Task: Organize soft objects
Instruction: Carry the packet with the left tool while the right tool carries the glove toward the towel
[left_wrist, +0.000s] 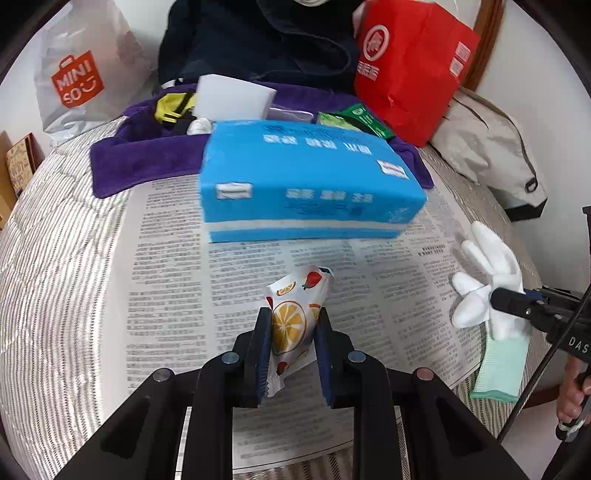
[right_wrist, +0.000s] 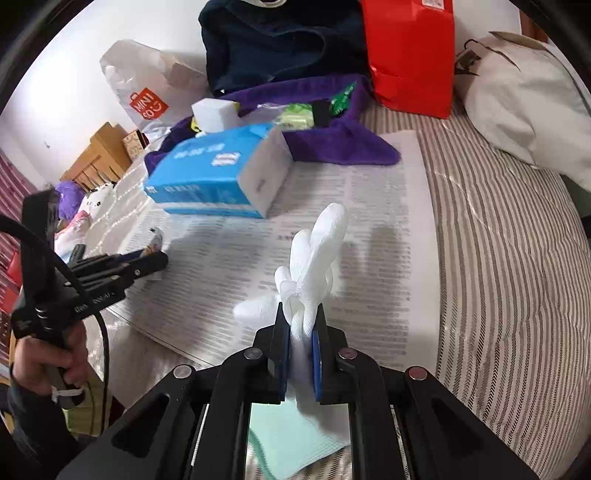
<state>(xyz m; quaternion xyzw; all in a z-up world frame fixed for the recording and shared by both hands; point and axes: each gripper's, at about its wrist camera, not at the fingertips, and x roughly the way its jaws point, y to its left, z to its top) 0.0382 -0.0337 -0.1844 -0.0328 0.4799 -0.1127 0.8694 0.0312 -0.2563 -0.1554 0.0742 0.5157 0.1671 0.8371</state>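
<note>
My left gripper (left_wrist: 291, 314) is shut on a small white packet printed with orange slices and strawberries (left_wrist: 291, 325), held just above the newspaper (left_wrist: 177, 266). My right gripper (right_wrist: 301, 310) is shut on a white glove with a mint-green cuff (right_wrist: 317, 254); its fingers stick up past the jaws. In the left wrist view that glove (left_wrist: 487, 280) hangs at the right, pinched by the right gripper (left_wrist: 496, 300). A blue tissue pack (left_wrist: 303, 184) lies ahead on the newspaper, before a purple cloth bin (left_wrist: 144, 155) that holds several small items.
A striped bedcover (right_wrist: 498, 258) lies under the newspaper. Behind the bin stand a red paper bag (left_wrist: 413, 70), a dark blue garment (left_wrist: 258, 40) and a Miniso plastic bag (left_wrist: 81, 77). A beige bag (right_wrist: 524, 99) sits at the right. Plush toys (right_wrist: 85, 206) lie at the far left.
</note>
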